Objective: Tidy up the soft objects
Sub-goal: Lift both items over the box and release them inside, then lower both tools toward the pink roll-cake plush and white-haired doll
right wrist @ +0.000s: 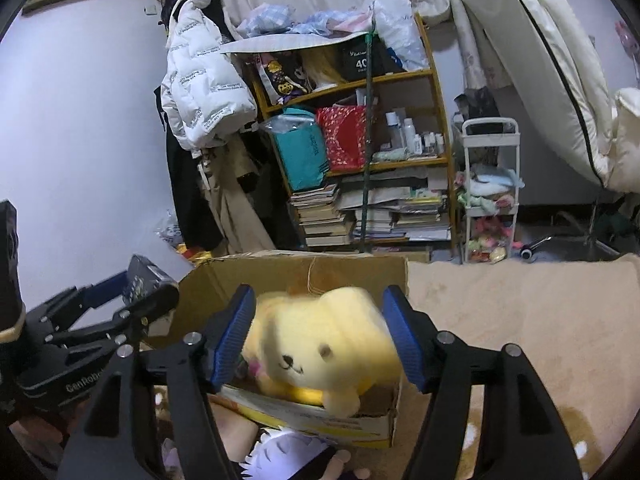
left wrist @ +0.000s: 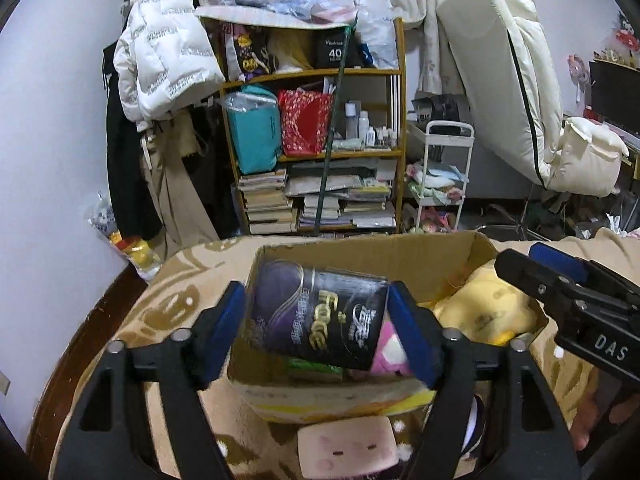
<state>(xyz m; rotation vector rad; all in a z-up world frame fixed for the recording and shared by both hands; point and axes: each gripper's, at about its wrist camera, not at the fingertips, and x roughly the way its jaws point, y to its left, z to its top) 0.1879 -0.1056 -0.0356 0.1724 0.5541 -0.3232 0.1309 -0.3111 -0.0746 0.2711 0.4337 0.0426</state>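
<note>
An open cardboard box (left wrist: pixel 360 248) (right wrist: pixel 304 268) sits on a tan blanket. My left gripper (left wrist: pixel 318 296) hangs over the box's left half, with a dark soft pack with gold lettering (left wrist: pixel 320 320) lying tilted between its blue pads (left wrist: pixel 226 328). The pads stand at the pack's ends without squeezing it. My right gripper (right wrist: pixel 320 300) is over the right half of the box. A yellow plush dog (right wrist: pixel 320 344) (left wrist: pixel 484 308), blurred, rests inside the box between its spread pads and reaches over the near rim. A pink plush (left wrist: pixel 388 356) lies under the pack.
A pink square plush (left wrist: pixel 348 448) and a white-haired doll (right wrist: pixel 288 452) lie on the blanket (right wrist: pixel 520 320) in front of the box. Beyond the bed stand a crowded wooden shelf (left wrist: pixel 320 152), hanging coats (left wrist: pixel 160 48) and a white trolley (left wrist: pixel 444 176).
</note>
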